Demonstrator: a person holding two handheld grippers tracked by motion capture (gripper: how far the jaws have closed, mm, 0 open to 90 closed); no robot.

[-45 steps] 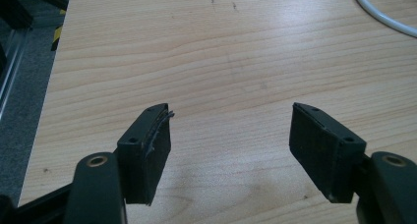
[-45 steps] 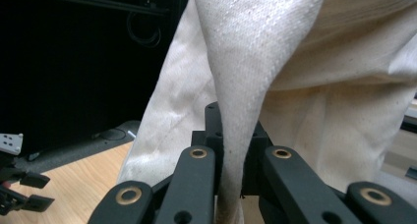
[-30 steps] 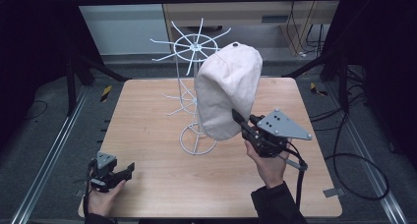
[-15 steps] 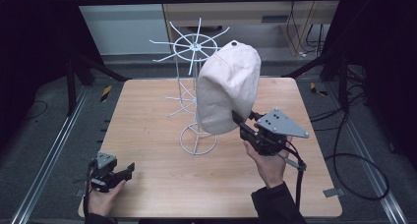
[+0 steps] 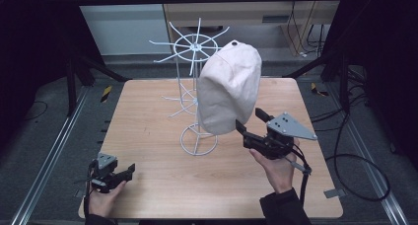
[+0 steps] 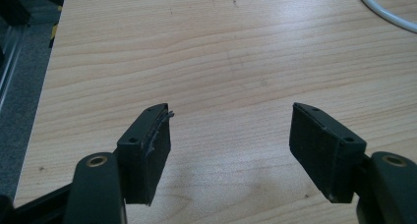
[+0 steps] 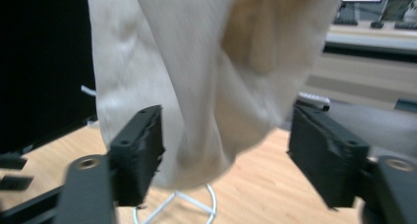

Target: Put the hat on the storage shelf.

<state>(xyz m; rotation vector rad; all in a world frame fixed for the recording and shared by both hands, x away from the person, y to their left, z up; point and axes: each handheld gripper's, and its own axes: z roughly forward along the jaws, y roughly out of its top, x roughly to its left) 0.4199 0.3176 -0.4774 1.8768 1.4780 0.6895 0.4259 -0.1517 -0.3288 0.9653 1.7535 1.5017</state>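
The beige cap (image 5: 229,89) hangs on the white wire rack (image 5: 194,94) at table centre. The right gripper (image 5: 249,128), jaws spread, brackets its lower edge; judged best: close squarely on fabric. The left gripper (image 5: 125,171) rests released, near-left.

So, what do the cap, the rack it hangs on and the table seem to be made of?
Cap: probably woven cotton-like fabric, cream, matte; it folds and creases softly. Rack: thin wire, likely metal with a white coating; slim straight spokes and a ring base. Table: wood or wood-look laminate, smooth with slight sheen; grain lines show in the left gripper view.
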